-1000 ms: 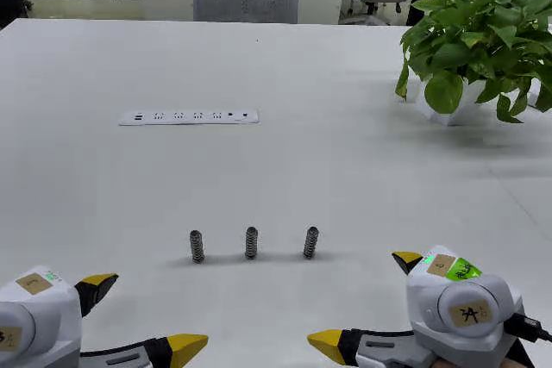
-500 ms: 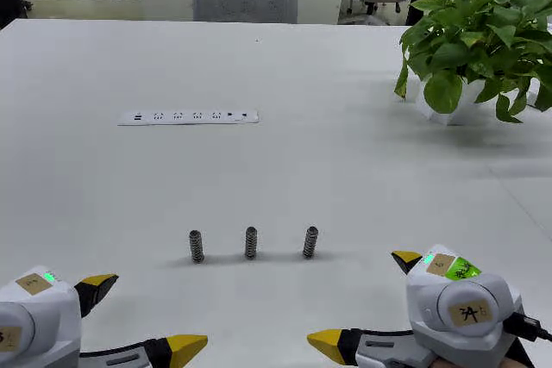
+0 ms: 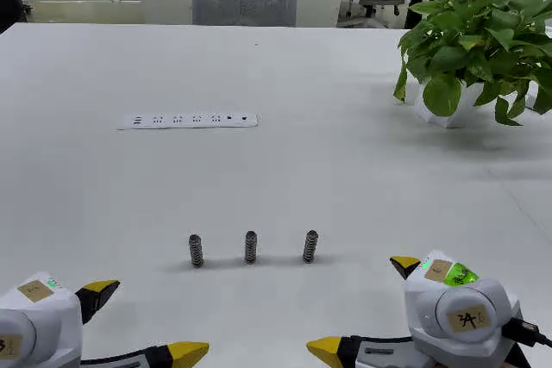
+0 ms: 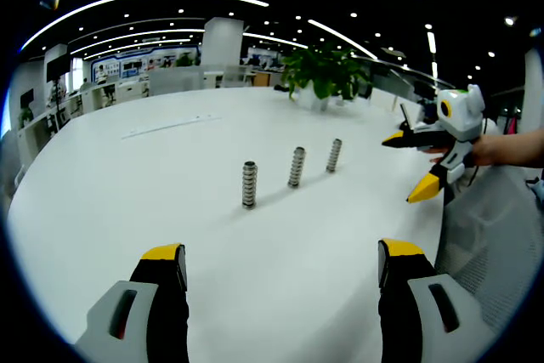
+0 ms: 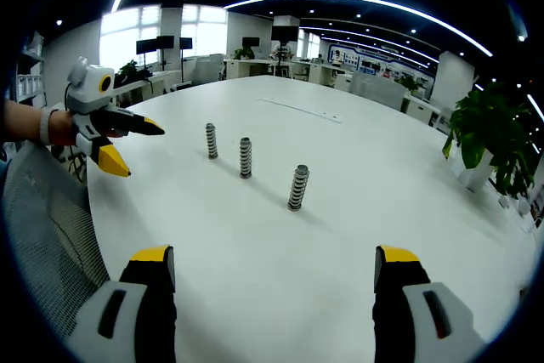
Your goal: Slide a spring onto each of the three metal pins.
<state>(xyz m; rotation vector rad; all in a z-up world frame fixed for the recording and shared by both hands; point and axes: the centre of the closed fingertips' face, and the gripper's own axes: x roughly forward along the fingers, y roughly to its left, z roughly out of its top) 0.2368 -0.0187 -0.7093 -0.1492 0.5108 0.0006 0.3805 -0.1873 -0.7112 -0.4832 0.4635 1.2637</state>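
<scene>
The white counter (image 3: 345,170) stretches away from both grippers. A potted plant (image 3: 470,40) sits far ahead and to the right of the right gripper (image 3: 362,306), and a power strip (image 3: 188,118) lies well beyond the left gripper (image 3: 145,321). Both grippers hover at the near edge, their yellow-tipped fingers (image 3: 185,352) spread wide and grasping nothing. Ahead, in the gap between them, three coils stand in a row, long axes upright. The left spring (image 3: 197,250) is nearer the left gripper, the middle spring (image 3: 250,247) is roughly midway, and the right spring (image 3: 310,246) is nearer the right gripper. What holds each one upright is hidden inside its coil.
</scene>
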